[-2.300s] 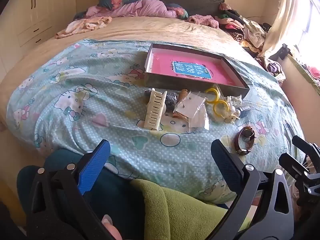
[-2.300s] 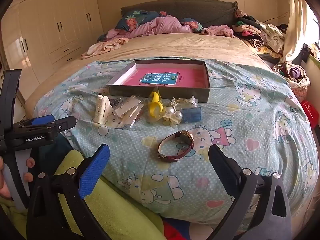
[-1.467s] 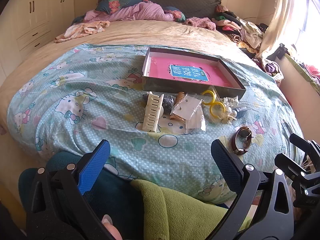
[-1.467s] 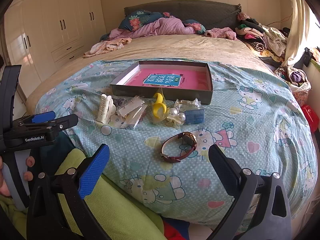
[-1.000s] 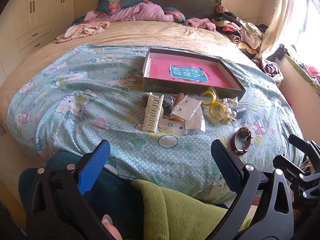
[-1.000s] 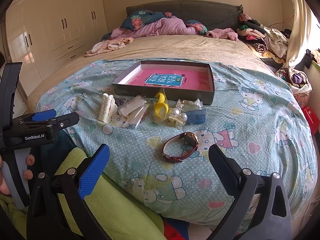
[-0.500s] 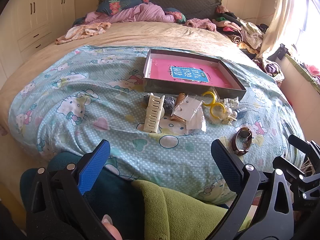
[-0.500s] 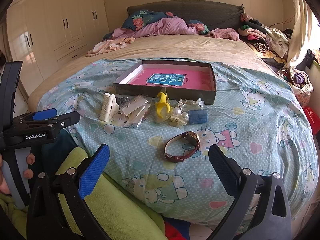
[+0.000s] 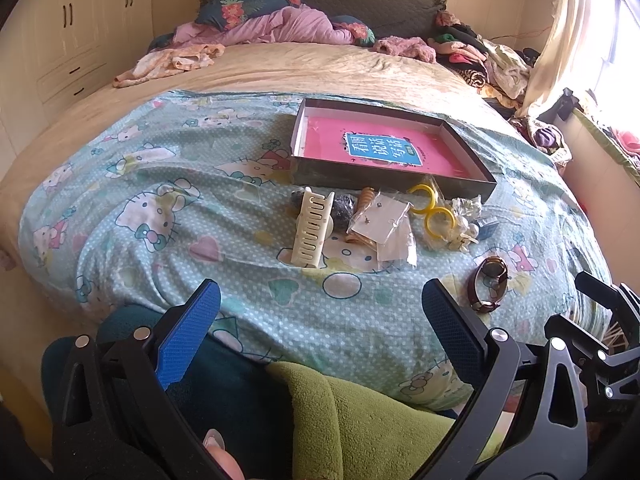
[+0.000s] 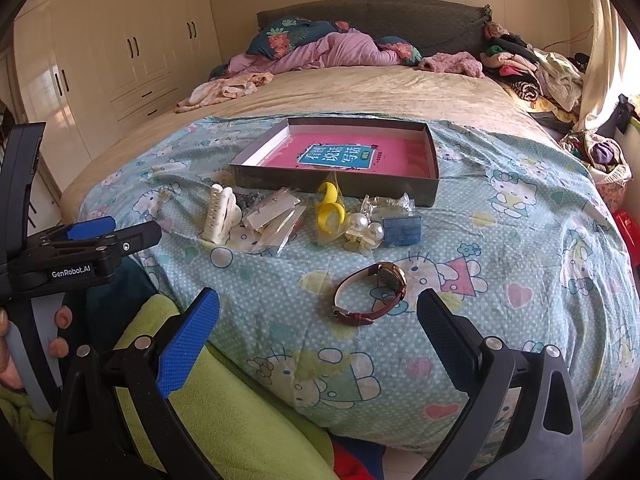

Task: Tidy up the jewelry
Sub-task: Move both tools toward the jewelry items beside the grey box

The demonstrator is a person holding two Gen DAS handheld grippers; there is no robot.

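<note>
A shallow dark box with a pink bottom (image 9: 384, 148) (image 10: 340, 152) lies on the blue cartoon bedsheet. In front of it sit a cream hair claw (image 9: 310, 226) (image 10: 218, 214), clear bags of earrings (image 9: 380, 220) (image 10: 276, 216), yellow hoops (image 9: 434, 208) (image 10: 330, 206), pearl pieces (image 10: 366, 226), a small blue box (image 10: 402, 230) and a brown-strap watch (image 9: 490, 284) (image 10: 372, 292). My left gripper (image 9: 320, 312) is open and held short of the bed edge, nothing in it. My right gripper (image 10: 318, 320) is open too, just before the watch.
Piled clothes (image 10: 532, 68) and pink bedding (image 10: 320, 56) lie at the bed's far end. Wardrobes (image 10: 120, 52) stand on the left. A green blanket (image 10: 240, 420) covers the person's lap below both grippers. The left tool (image 10: 80, 252) shows in the right wrist view.
Both views have shifted only slightly; the right gripper has crept a little closer to the watch. Neither gripper has changed its opening, and the items lie where they were.
</note>
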